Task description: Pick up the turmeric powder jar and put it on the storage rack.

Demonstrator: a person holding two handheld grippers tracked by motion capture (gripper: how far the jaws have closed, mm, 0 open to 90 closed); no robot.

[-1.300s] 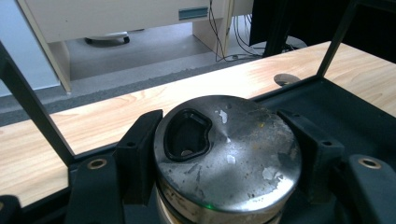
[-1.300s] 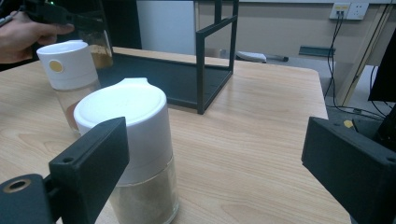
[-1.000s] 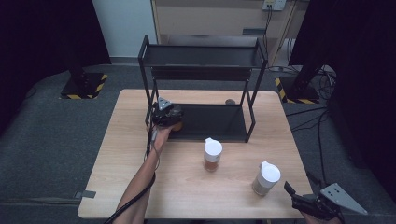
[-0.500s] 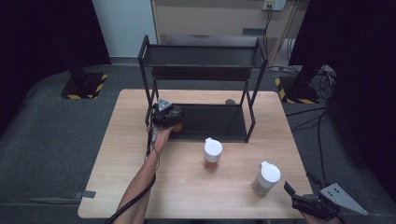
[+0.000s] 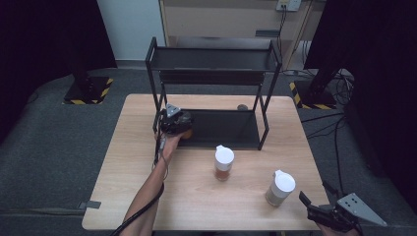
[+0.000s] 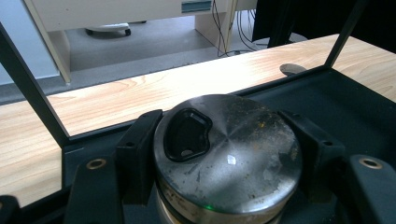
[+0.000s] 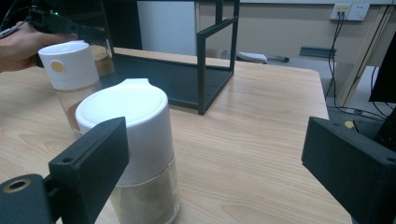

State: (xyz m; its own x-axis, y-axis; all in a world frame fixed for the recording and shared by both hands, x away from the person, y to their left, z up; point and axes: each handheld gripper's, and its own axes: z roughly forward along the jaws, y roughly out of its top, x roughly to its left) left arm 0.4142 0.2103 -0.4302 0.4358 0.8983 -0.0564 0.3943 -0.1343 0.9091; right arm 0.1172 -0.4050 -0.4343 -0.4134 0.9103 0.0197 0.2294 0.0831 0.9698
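At the rack's (image 5: 265, 118) lower left, nothing has shifted since a second ago: the left gripper (image 5: 178, 124) still clamps the metal-lidded jar (image 6: 227, 156) on the shelf, unreleased, while the right gripper (image 5: 319, 209) waits wide open near the white-capped jar (image 5: 280, 188).

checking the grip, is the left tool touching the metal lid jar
Touching: in the left gripper view both jaws of the left tool press the metal-lidded jar.

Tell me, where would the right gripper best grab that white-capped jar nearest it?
Probably around the white cap of the jar, coming level from the table's near edge. It stands upright, its round sides fit between the right gripper's open jaws, and nothing crowds it.
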